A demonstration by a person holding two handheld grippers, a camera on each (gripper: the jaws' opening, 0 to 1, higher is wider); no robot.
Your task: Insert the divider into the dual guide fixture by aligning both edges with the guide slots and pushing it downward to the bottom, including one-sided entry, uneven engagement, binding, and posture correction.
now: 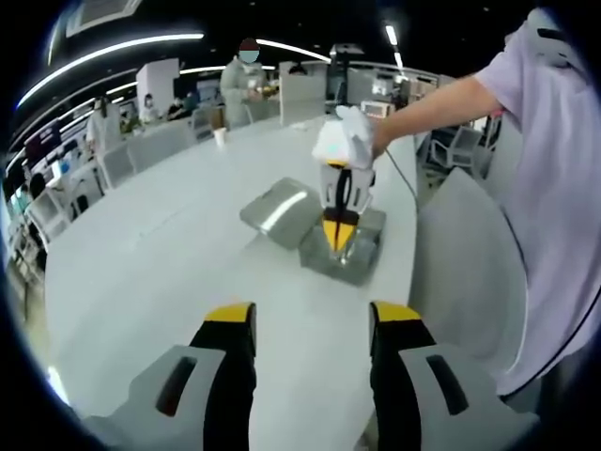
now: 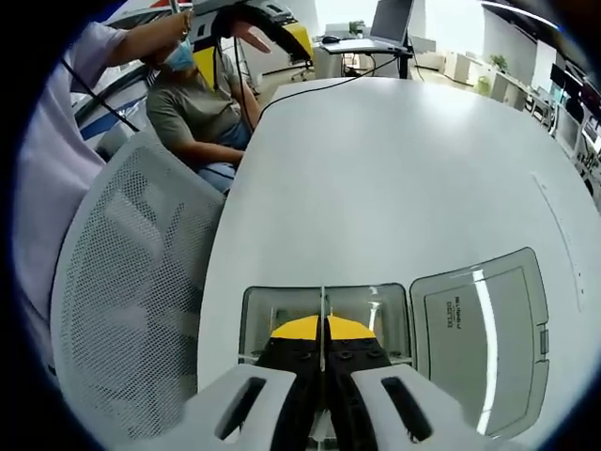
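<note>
The left gripper (image 1: pixel 312 324) is hovering above the white table (image 1: pixel 169 272) with its yellow-tipped jaws spread apart and nothing between them. Further along the table, the right gripper (image 1: pixel 339 235) is pointing down into a grey open-topped fixture (image 1: pixel 349 256), held by a gloved hand (image 1: pixel 349 139); whether its jaws are gripping anything cannot be made out. A grey lid (image 1: pixel 280 211) is lying flat, touching the fixture's left side. A white mesh chair (image 1: pixel 465 263) is standing at the table's right edge, beside a person in a pale shirt (image 1: pixel 549 169). Other people are sitting at the far end.
</note>
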